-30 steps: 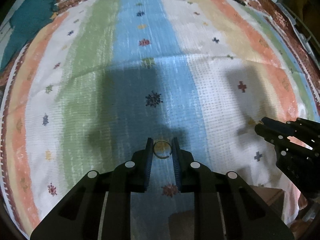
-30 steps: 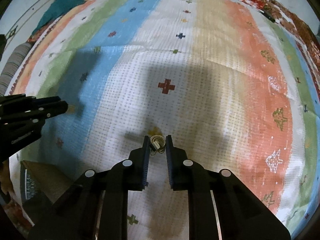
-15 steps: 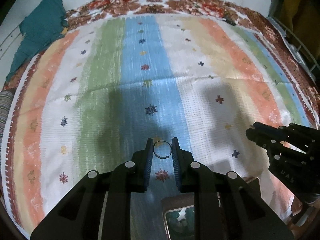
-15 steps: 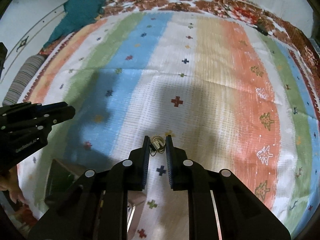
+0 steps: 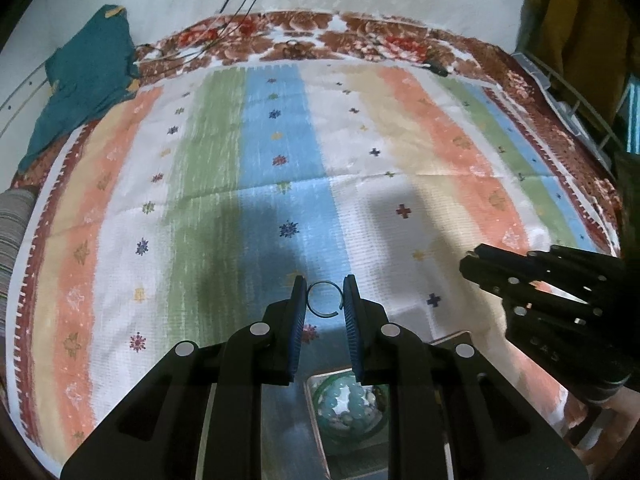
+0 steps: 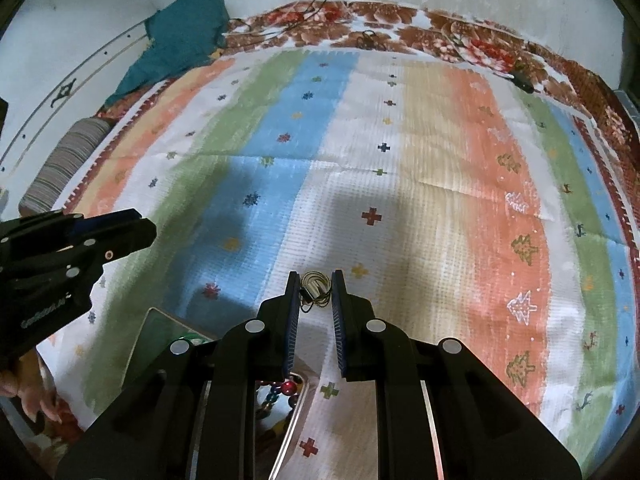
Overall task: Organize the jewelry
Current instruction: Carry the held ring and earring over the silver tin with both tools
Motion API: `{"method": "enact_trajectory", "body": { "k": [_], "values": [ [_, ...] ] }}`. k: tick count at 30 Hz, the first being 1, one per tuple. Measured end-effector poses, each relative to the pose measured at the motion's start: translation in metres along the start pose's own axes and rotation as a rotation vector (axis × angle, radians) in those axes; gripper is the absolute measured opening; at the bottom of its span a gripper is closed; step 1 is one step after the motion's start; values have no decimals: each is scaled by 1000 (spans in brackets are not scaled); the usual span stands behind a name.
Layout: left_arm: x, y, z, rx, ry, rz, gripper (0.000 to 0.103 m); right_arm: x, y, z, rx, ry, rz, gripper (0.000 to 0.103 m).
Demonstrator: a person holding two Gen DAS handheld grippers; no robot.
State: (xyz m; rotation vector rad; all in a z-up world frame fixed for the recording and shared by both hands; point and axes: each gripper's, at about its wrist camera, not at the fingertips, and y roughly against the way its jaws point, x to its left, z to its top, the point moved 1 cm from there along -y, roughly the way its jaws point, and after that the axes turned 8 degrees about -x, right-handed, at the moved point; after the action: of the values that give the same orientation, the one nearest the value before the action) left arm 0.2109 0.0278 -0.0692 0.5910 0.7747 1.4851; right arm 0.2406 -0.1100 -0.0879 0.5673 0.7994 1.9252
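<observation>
My left gripper (image 5: 325, 295) is clamped on a thin open ring (image 5: 324, 299). The ring sits between the tips of the two ribbed blue pads, touching both, with its gap toward the lower right. It is clear of the striped cloth (image 5: 224, 184) below.

My right gripper (image 6: 315, 290) is clamped on a small coiled piece of jewelry (image 6: 314, 286), pale wire loops with a thin dark strand trailing down from them. I cannot tell what kind of piece it is. It sits at the pad tips, pressed between them.

Both grippers point steeply down at the cloth, which covers a bed with a floral red-brown border (image 5: 320, 36).

A shallow tray (image 5: 316, 412) lies on the cloth directly under and behind my left gripper. It contains a green bangle with pale blue-green beads (image 5: 348, 400) inside it. In the right wrist view the same tray (image 6: 160, 328) is at lower left, with red and dark beads (image 6: 286, 388) visible between the gripper arms.

In the left wrist view my right gripper appears at the right edge; in the right wrist view my left gripper appears at the left edge, with fingertips of a hand (image 6: 28, 400) below it.

A teal garment (image 5: 84, 84) lies at the far left corner of the bed.
</observation>
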Motion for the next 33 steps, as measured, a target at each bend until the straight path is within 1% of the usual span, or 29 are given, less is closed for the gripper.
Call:
{"method": "enact_trajectory", "body": {
  "k": [6, 15, 23, 33],
  "values": [
    [-3, 10, -3, -22, -12, -1, 18, 1, 11, 0, -23, -6, 10, 17],
    [-4, 33, -7, -58, 4, -29, 18, 7, 30, -4, -54, -2, 30, 17],
    [-9, 46, -15, -75, -13, -26, 18, 12, 39, -10, -68, 12, 28, 17],
    [-17, 65, -24, -98, -36, -46, 18, 21, 53, -20, -78, 34, 44, 17]
  ]
}}
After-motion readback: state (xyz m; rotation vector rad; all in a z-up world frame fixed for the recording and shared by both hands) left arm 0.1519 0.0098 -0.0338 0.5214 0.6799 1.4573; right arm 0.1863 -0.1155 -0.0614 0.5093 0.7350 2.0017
